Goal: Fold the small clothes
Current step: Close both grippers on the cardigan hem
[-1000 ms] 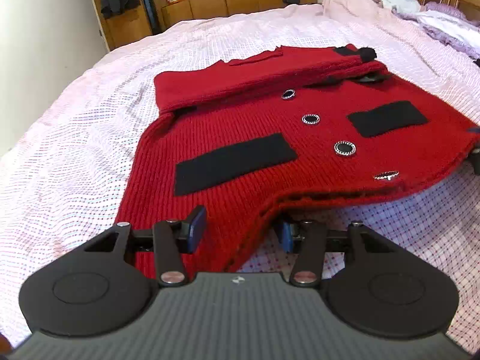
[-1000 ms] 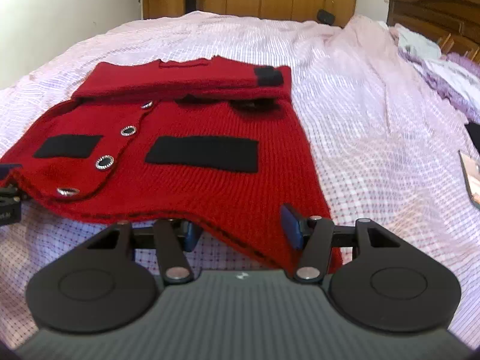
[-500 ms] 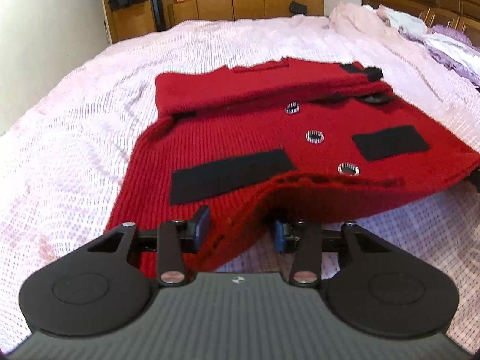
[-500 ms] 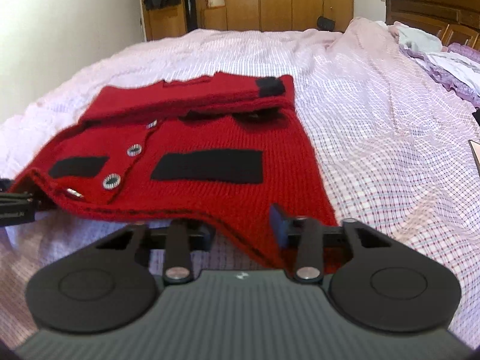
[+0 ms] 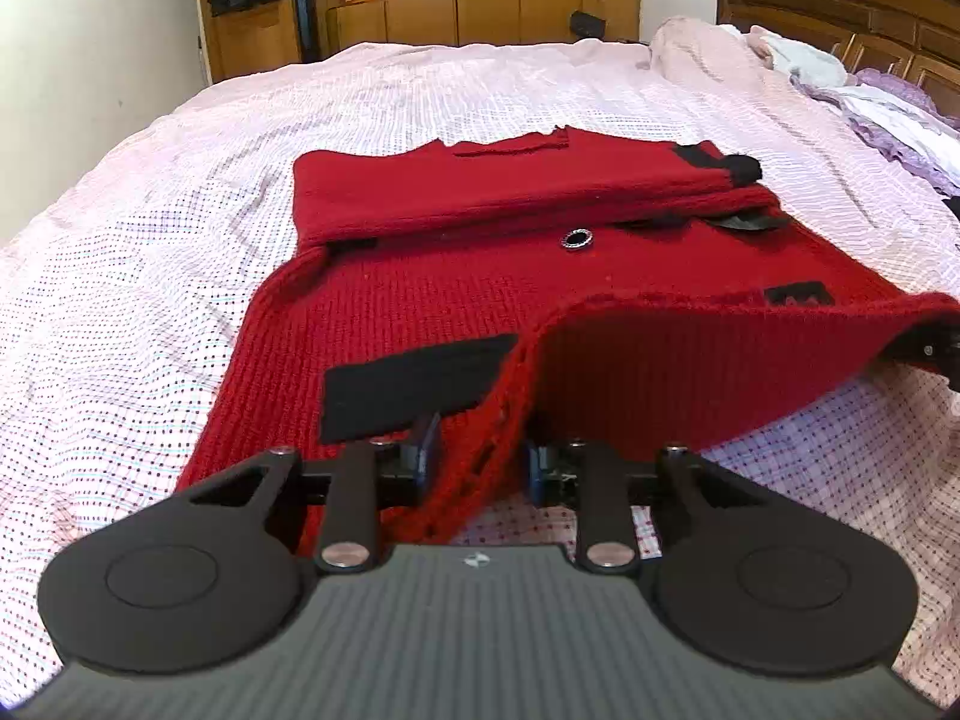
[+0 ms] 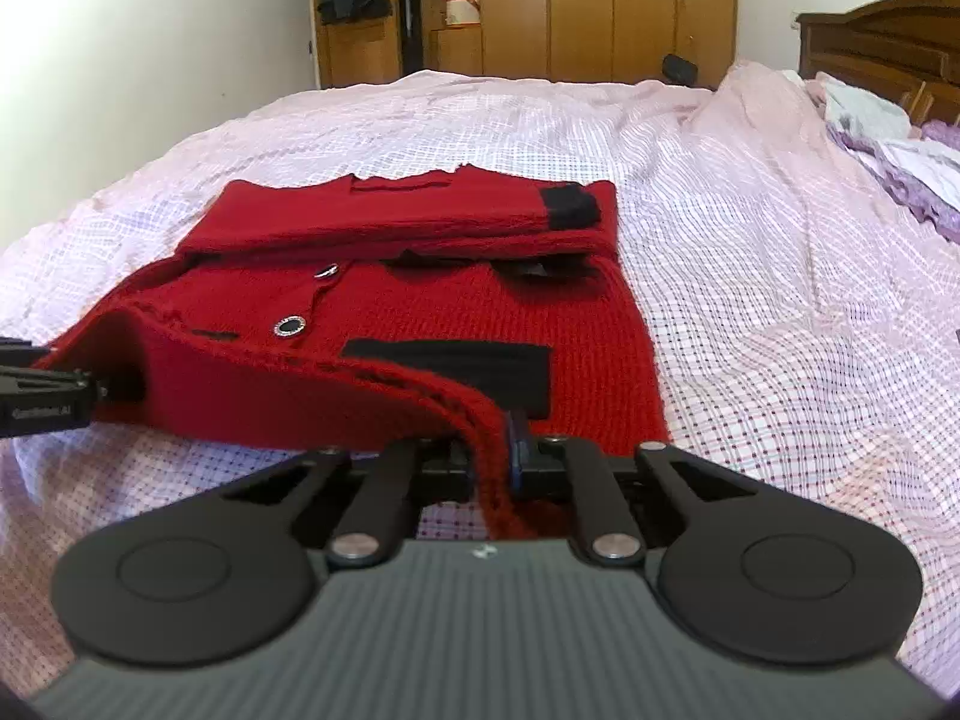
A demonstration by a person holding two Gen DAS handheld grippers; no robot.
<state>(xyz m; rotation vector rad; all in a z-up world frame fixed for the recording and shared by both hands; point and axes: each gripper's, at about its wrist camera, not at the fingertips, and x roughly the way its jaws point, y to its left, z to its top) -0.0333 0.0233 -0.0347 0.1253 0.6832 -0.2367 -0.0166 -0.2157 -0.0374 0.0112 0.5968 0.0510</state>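
Both grippers' fingers have just been closing on the near hem of the red cardigan (image 5: 420, 300); that hem now arches clear of the bed (image 5: 180, 240), where a second ago it lay nearly flat. Two of the ring buttons seen then in the left wrist view are now hidden behind the raised fold.

Left gripper (image 5: 477, 456): fingers narrow, hem bunched between the blue pads and apparently pinched. Right gripper (image 6: 495, 450): fingers almost fully together, clamped on a thin roll of hem.

View differences:
- Left wrist view shows one button (image 5: 577, 238) and the long black pocket patch (image 5: 414, 384) just beyond the fingers. The other gripper's tip shows at the right edge, at the hem's far corner.
- Right wrist view shows two buttons (image 6: 291, 326) and the other black patch (image 6: 450, 369). The left gripper's fingers enter from the left edge, gripping the hem. Black cuff (image 6: 570, 207) on the folded sleeve is clearer here.

Orientation: cardigan lies mid-bed, front up, long axis running away from both cameras toward the wardrobe (image 6: 600, 6). Hem is near, collar far. Sleeves are folded crosswise over the chest. Loose clothes pile (image 5: 870, 114) sits by the headboard (image 5: 840, 6), well apart.
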